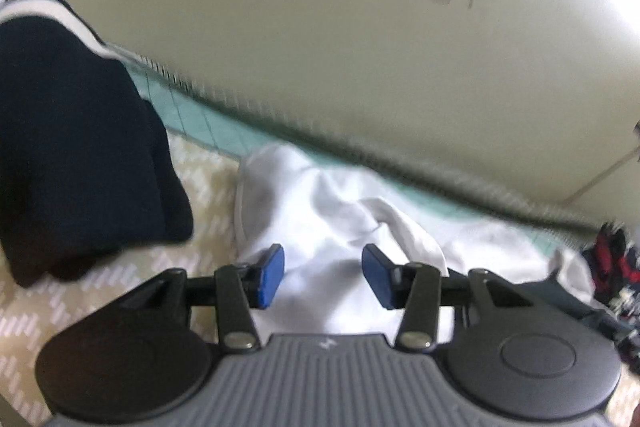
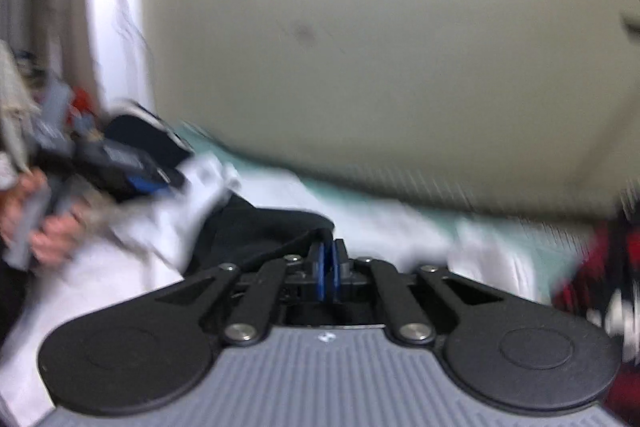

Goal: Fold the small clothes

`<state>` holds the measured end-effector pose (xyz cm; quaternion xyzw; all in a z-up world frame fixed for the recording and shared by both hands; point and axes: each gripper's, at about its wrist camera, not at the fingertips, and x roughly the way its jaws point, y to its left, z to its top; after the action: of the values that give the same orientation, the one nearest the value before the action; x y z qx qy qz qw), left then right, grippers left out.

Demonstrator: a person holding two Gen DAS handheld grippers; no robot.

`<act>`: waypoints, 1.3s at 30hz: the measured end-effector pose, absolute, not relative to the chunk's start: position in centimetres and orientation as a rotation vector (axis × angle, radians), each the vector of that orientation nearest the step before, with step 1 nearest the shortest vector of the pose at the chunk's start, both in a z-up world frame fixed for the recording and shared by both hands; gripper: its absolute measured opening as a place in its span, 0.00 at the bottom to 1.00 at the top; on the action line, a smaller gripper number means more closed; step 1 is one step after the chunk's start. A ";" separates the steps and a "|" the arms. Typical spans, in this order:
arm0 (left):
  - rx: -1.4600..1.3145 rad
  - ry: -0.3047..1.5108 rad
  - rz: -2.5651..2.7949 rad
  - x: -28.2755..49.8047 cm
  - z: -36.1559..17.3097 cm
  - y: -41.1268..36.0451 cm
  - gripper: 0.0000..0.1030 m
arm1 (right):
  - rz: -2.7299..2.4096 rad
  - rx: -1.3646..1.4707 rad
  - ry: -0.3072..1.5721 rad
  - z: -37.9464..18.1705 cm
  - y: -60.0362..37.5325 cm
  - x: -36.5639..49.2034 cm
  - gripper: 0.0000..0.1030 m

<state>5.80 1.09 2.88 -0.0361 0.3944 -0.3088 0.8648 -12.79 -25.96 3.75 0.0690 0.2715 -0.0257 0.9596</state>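
Left to right, left wrist view. Dark navy garment point(image 1: 80, 147) with a white-striped edge lies heaped at far left on a cream patterned cover point(image 1: 100, 291); looks thicker and heavier than the rest, likely to hold a fold but bulky to pinch.

Centre: white garment point(image 1: 328, 211), crumpled, partly over a teal gridded mat point(image 1: 224, 131) that runs along the foot of a pale wall point(image 1: 320, 27). Left gripper point(image 1: 323, 277) hovers over it, fingers point(image 1: 272, 275) parted with nothing pressed between the pads; white cloth shows through the gap.

Handling judgement: thin, light, limp knit. It will sag and drag, not keep its shape, and a single pinch will lift only one layer. Best hold is a seamed edge or hem, e.g. the grey-trimmed rim point(image 1: 240, 203) at its left side, rather than the loose middle.

Far right: red, black and white patterned cloth point(image 1: 616, 259), blurred, kind not readable.

Right wrist view, heavily blurred. A person's hand point(image 2: 44, 227) at left holds the other tool against white cloth. Right gripper point(image 2: 325, 269): blue pads closed together, apparently on a dark cloth edge point(image 2: 288, 247) running up to them; a dark garment point(image 2: 260, 227) lies just beyond. Risk: thin edge slipping out if tugged sideways.
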 end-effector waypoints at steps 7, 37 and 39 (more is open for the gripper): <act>-0.059 0.823 -0.651 5.5 2.2 0.7 0.44 | -0.108 0.226 0.443 3.5 -26.7 -15.8 0.59; 0.188 0.726 -0.746 2.6 0.2 -3.6 0.70 | 0.080 0.601 0.557 -1.1 -28.5 -8.4 0.45; 0.200 0.721 -0.743 2.4 0.2 -3.8 0.71 | 0.087 0.599 0.557 -1.1 -28.5 -8.3 0.47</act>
<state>2.42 -3.81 0.16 0.0954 0.3439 -0.3546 0.8642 -8.33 -28.46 -1.07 0.2913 0.2705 0.0421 0.9166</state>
